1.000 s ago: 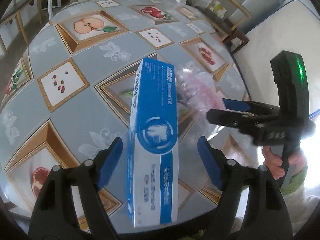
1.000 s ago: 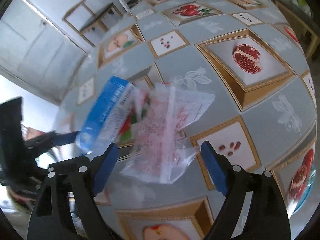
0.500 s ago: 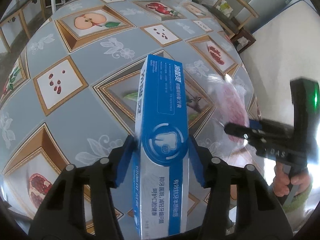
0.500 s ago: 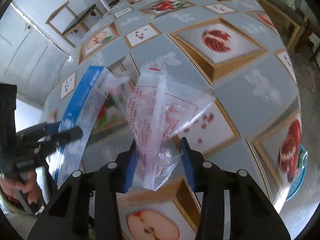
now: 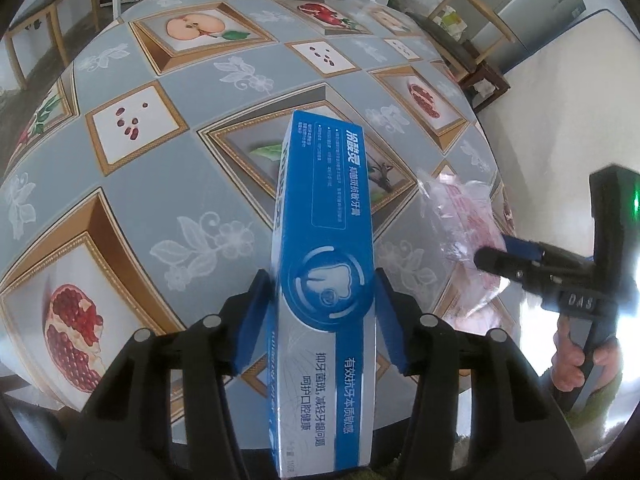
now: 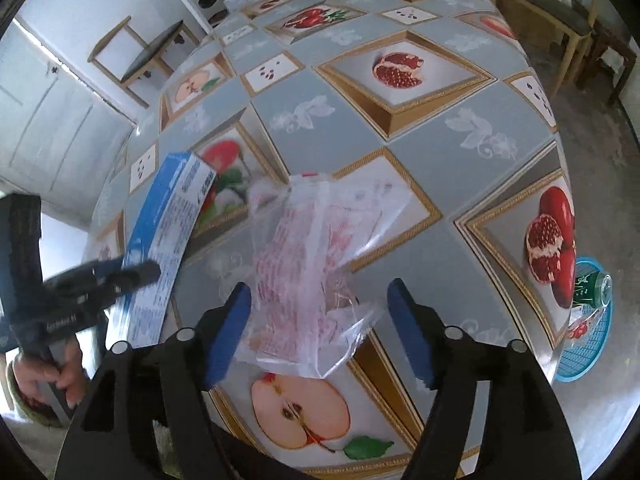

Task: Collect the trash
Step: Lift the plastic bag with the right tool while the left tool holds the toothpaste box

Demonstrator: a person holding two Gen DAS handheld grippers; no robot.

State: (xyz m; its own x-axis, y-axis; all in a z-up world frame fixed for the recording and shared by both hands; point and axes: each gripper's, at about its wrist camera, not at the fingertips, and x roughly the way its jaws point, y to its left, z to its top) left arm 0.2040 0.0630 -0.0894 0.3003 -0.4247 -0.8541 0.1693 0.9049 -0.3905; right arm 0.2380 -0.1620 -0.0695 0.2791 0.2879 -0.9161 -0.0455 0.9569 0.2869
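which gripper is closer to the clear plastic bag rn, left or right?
Right. The right gripper has the plastic bag between its jaws, which have just been opening. The left gripper is beside it, clamped on the blue toothpaste box.

From my left-wrist view the fruit-patterned grey tablecloth [image 5: 168,184] lies bare ahead, though the long blue-and-white toothpaste box [image 5: 324,264] blocks the centre. My right gripper's path is filled by the crinkled clear plastic wrapper [image 6: 308,276]; open cloth lies beyond
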